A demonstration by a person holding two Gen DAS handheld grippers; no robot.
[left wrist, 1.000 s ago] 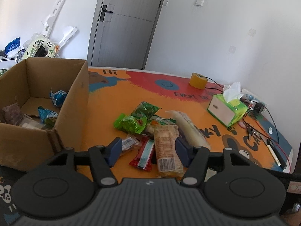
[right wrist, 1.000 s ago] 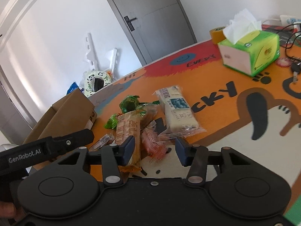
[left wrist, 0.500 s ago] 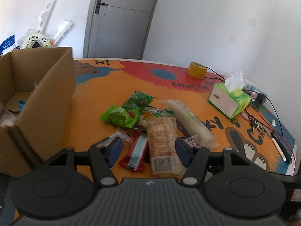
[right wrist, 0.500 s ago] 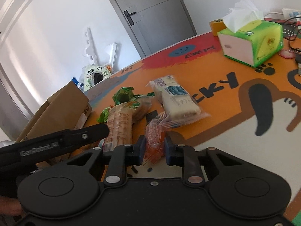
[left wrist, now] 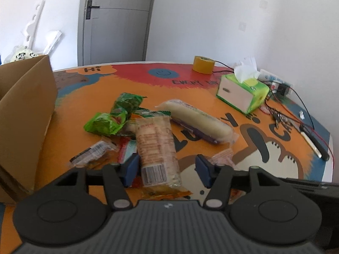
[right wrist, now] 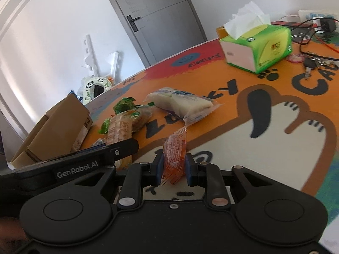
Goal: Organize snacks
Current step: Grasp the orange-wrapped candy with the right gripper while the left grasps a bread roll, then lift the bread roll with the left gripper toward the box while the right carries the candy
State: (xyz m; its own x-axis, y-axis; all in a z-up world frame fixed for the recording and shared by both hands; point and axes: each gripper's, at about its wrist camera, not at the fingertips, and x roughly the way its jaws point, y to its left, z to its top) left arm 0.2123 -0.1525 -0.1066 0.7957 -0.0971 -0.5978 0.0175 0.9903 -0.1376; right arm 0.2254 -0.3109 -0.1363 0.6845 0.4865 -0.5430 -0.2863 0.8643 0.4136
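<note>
A pile of snacks lies on the orange cartoon mat [left wrist: 70,127]. My left gripper [left wrist: 167,171] straddles the near end of a tan bread packet [left wrist: 155,146]. Its jaws are closing, and a gap still shows at the right pad. Behind lie green packets [left wrist: 106,123], a long white bread packet [left wrist: 199,121] and a small dark packet [left wrist: 93,152]. My right gripper [right wrist: 174,169] is shut on a small orange packet [right wrist: 175,154] that stands up between its pads. The left gripper's black body [right wrist: 89,160] crosses the right wrist view beside the pile.
An open cardboard box [left wrist: 25,110] stands at the left of the mat. A green tissue box [left wrist: 243,94], a yellow tape roll [left wrist: 203,64], cables, keys [right wrist: 313,62] and a pen [left wrist: 313,145] lie on the right side. A grey door is behind the table.
My right gripper shut on the orange packet and holds it upright. My left gripper moved right, away from the box, over the tan packet, and its jaws narrowed.
</note>
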